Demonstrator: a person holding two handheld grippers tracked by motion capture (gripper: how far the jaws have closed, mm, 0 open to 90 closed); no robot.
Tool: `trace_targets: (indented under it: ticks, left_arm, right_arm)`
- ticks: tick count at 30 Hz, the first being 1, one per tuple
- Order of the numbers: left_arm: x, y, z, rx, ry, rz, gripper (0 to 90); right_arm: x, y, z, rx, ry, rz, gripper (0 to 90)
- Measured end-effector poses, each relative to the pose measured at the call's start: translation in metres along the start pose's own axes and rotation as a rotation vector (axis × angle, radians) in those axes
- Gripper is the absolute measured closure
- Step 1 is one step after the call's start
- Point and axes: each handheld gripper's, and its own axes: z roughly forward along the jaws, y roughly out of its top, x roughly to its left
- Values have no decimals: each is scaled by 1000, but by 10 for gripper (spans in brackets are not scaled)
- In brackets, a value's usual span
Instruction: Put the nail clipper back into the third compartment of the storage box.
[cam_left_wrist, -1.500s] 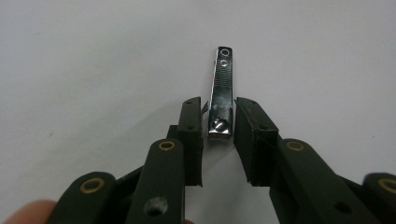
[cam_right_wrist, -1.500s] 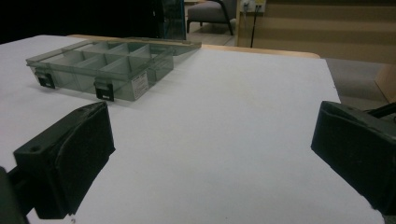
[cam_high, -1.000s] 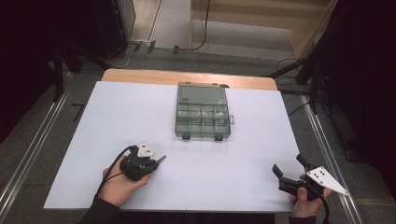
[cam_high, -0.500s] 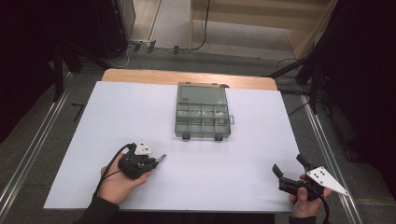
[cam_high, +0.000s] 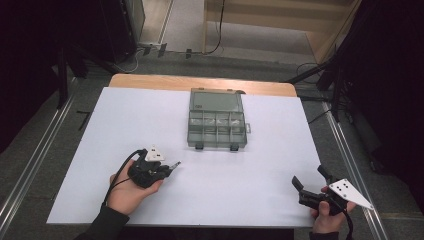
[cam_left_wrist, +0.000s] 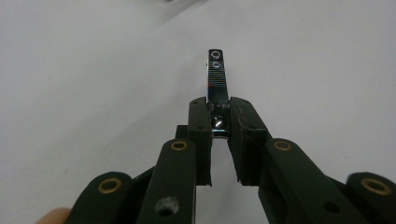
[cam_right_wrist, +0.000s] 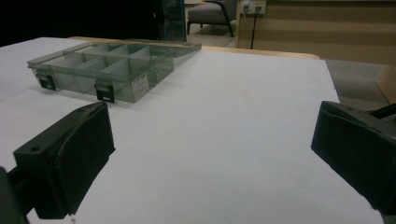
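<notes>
High view: my left tongs (cam_high: 172, 165) rest low on the white surface (cam_high: 250, 200), at about 8 o'clock from the middle of it, with my left hand (cam_high: 131, 192) wrapped around the body. The tip points toward 3 o'clock. In the left gripper view, these left tongs (cam_left_wrist: 218, 112) are narrow and closed on a small metal strip (cam_left_wrist: 216, 77). The strip is thin and shiny, with two small round holes near its far end, and it sticks out forward past the jaws over the bare surface. I cannot tell if its far end touches the surface.

My right tongs (cam_high: 311, 180) are at about 4 o'clock, near the front right corner of the surface, held by my right hand (cam_high: 327, 215). They are wide, and nothing is between the jaws. In the right gripper view the right tongs (cam_right_wrist: 210, 140) show the same: two black jaws stand far apart, with only white surface between them.

The grey plastic organizer box (cam_high: 217, 120) lies at 12 o'clock, well apart from both tongs. Its lid is open and lies flat behind it, toward the far edge. In the right gripper view the organizer box (cam_right_wrist: 107, 67) shows its compartments and two dark latches on the near wall. I cannot tell what is inside the compartments.
</notes>
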Motion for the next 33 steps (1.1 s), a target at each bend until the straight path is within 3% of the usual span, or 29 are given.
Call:
trace_targets:
  ticks: [14, 17, 23, 33]
  left_arm:
    - [-6, 25, -6, -34, -11, 22, 795]
    - [-4, 31, -5, -46, -43, 12, 796]
    - [-2, 38, -3, -49, -42, 13, 795]
    - [-8, 65, 3, -67, -37, 48, 795]
  right_arm:
    - [1, 0, 0, -1, 7, -5, 0]
    - [1, 0, 0, -1, 7, -5, 0]
    - [1, 0, 0, -3, 12, -8, 0]
    - [1, 0, -1, -7, 15, -9, 0]
